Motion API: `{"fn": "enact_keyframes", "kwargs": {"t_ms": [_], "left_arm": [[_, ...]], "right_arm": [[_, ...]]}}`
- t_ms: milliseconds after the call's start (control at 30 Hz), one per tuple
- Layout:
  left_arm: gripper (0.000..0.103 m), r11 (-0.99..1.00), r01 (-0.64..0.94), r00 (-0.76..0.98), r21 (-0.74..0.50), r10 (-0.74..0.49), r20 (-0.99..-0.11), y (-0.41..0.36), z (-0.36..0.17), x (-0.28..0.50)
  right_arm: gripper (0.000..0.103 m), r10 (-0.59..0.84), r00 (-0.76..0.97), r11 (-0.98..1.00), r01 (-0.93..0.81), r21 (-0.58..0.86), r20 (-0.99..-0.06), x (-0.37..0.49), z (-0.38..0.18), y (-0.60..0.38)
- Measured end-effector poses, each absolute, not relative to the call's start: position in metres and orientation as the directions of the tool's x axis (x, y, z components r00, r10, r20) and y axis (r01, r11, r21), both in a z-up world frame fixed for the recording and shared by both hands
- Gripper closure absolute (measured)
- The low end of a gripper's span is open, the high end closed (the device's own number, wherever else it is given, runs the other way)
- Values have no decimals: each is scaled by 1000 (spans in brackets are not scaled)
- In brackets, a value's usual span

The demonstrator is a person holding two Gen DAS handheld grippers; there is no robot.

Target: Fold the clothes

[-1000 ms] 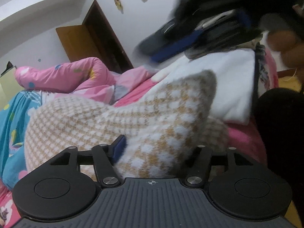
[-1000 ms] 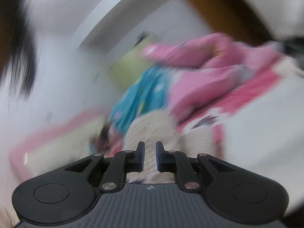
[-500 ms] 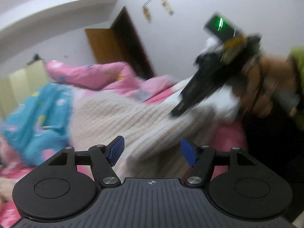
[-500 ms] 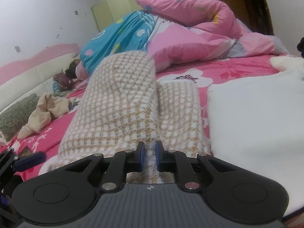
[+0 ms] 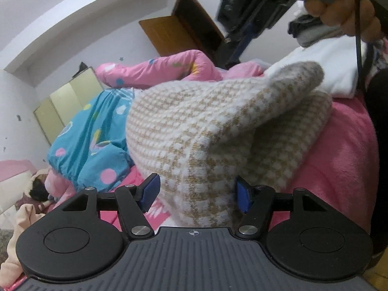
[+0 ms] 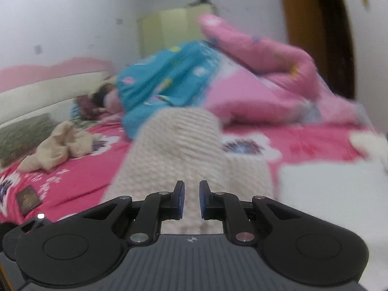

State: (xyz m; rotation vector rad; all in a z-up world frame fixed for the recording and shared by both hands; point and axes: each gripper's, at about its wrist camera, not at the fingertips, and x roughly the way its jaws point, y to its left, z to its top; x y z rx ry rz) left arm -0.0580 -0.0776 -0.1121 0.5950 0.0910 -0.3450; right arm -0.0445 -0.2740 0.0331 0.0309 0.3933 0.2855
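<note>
Left tool (image 5: 196, 194) sits low in the left wrist view, at the bottom centre. Its jaws are apart and just now closing a little. A thick folded corner of the checked sweater (image 5: 218, 121) lies between them. The right pad seems to touch the knit, but on the left a narrow strip of the pink bed (image 5: 339, 157) shows between pad and cloth, so I judge that it does not grip. From this corner the sweater goes up and to the right across the frame, raised like a tent. Its long axis runs toward a peak at the upper right, just beside a folded white cloth (image 5: 327, 68). The right hand (image 5: 344, 7) is high above that far end.

In the right wrist view, which is blurred, the right tool (image 6: 192, 198) is almost closed. The sweater (image 6: 179, 140) fills the thin gap between the pads and rises straight up the middle of the frame, so it seems pinched there.

My judgement is that the coming fold depends on this line. Each tool is at one end of the sweater, and the left one must close first on its nearer corner.
</note>
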Motion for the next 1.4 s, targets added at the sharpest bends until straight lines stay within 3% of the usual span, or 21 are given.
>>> {"fn": "enact_keyframes", "kwargs": {"t_ms": [133,200,333,400,500,600,700,767,900,1067,1200,1400], "left_arm": [[44,800,235,972,552,-181,-151,-73,-108,-59],[43,799,217,975,561,-145,-170,-70,-113,-59],[44,764,183,982,619,-121,-142,-72,-126,-62],[46,803,244,969,543,-176,-175,-68,-112,-64],[45,784,262,964,563,-191,-184,-65,-112,-63],[44,829,307,943,468,-196,-270,-49,-117,-51],[44,829,316,937,461,-197,-288,-50,-113,-50],[44,855,365,912,368,-249,-326,-39,-106,-48],[44,872,489,779,-17,-445,-442,9,-92,-47],[35,795,462,722,-394,-594,-354,60,-83,-49],[34,810,371,762,-455,-546,-349,41,-76,-16],[36,790,386,717,-477,-582,-384,10,-95,9]], "right_arm": [[91,230,824,954,-297,-49,-517,-25,3,-249],[93,222,788,954,-298,-40,-574,-16,-18,-250],[94,222,787,954,-296,-37,-575,-16,-29,-250],[94,205,793,959,-279,-42,-573,-17,-26,-250],[93,187,802,962,-265,-58,-567,-20,-19,-247],[94,201,785,956,-286,-56,-586,-21,-25,-248],[95,194,785,957,-284,-62,-589,-23,-32,-251],[95,196,784,959,-279,-52,-589,-24,-31,-253],[95,205,782,962,-272,-26,-588,-27,-31,-258],[94,210,781,962,-273,-19,-588,-28,-31,-258],[94,190,780,960,-274,-52,-596,-28,-29,-251],[93,155,771,929,-326,-173,-618,-30,-7,-239]]}}
